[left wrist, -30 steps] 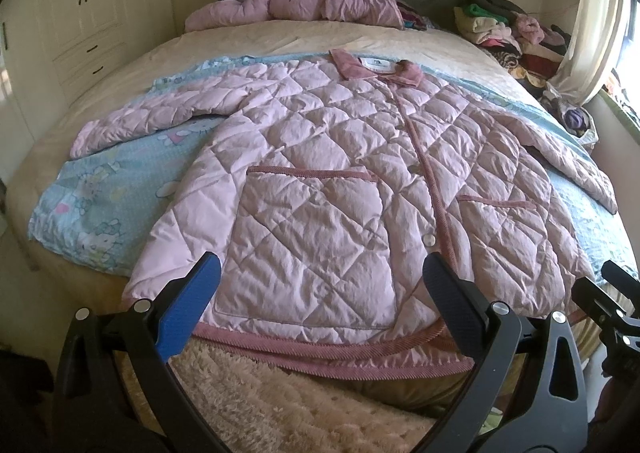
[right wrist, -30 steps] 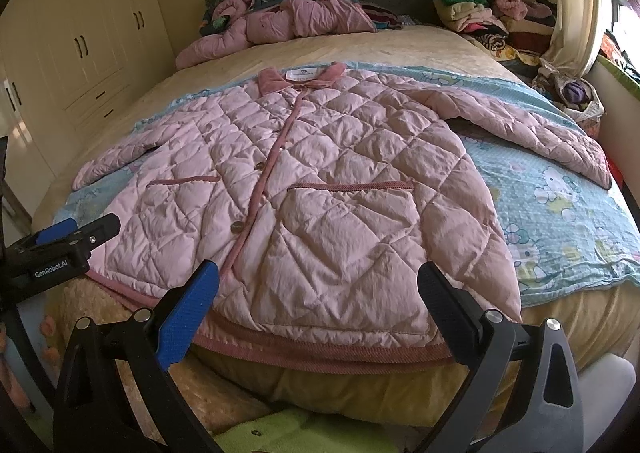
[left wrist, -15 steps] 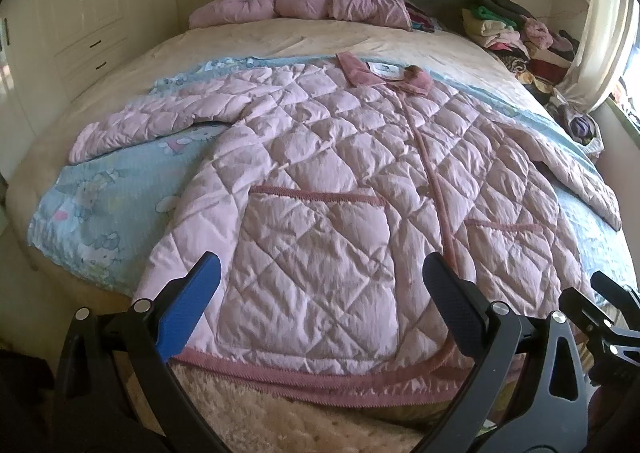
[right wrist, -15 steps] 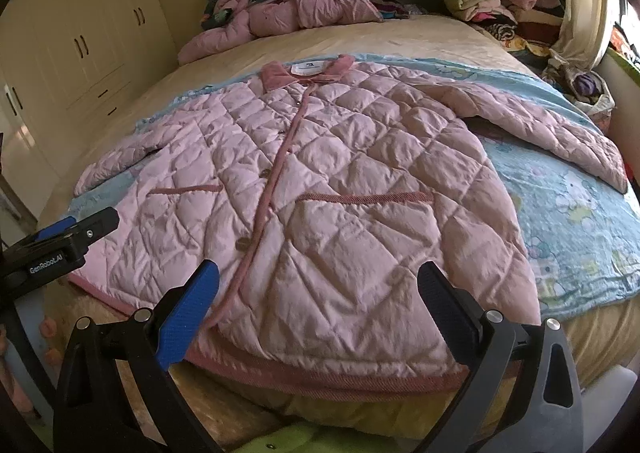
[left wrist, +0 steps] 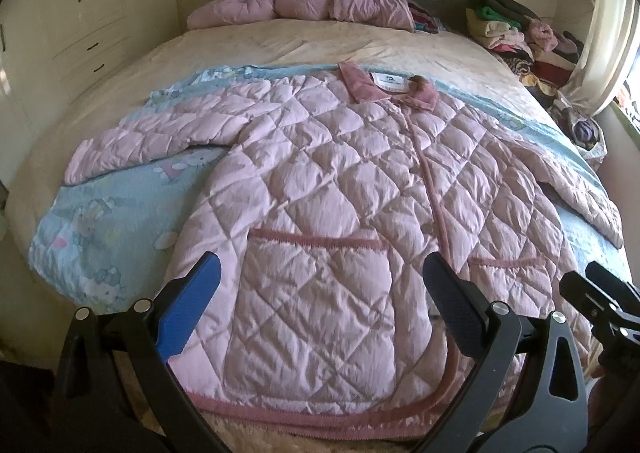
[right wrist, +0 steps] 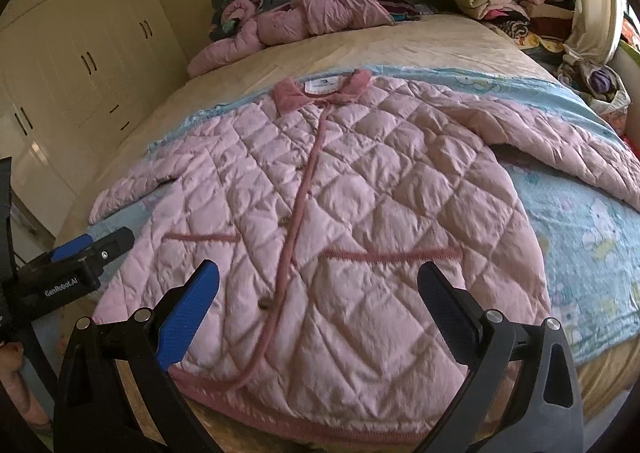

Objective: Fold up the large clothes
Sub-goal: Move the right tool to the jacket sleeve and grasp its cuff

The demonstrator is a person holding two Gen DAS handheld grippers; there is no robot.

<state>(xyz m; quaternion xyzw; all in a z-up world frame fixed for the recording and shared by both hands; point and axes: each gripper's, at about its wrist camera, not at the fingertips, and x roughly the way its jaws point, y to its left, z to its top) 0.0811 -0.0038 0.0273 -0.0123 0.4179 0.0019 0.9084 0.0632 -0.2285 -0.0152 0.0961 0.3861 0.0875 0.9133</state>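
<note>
A large pink quilted jacket [left wrist: 340, 189] lies flat and face up on the bed, sleeves spread out, collar at the far end; it also shows in the right wrist view [right wrist: 352, 205]. My left gripper [left wrist: 320, 289] is open and empty, hovering over the jacket's left pocket near the hem. My right gripper [right wrist: 318, 293] is open and empty, over the lower front by the button strip. The right gripper shows at the right edge of the left wrist view [left wrist: 600, 301], the left gripper at the left edge of the right wrist view [right wrist: 76, 269].
A light blue cartoon blanket [left wrist: 104, 213] lies under the jacket on the beige bed [left wrist: 280, 45]. More pink jackets [left wrist: 312, 1] are heaped by the headboard. Stacked clothes [left wrist: 516, 33] stand at the far right. White wardrobes [right wrist: 80, 53] line the left wall.
Both grippers have moved forward and higher over the jacket's lower part; the hem now sits nearer the bottom of each view. The jacket has not moved.
</note>
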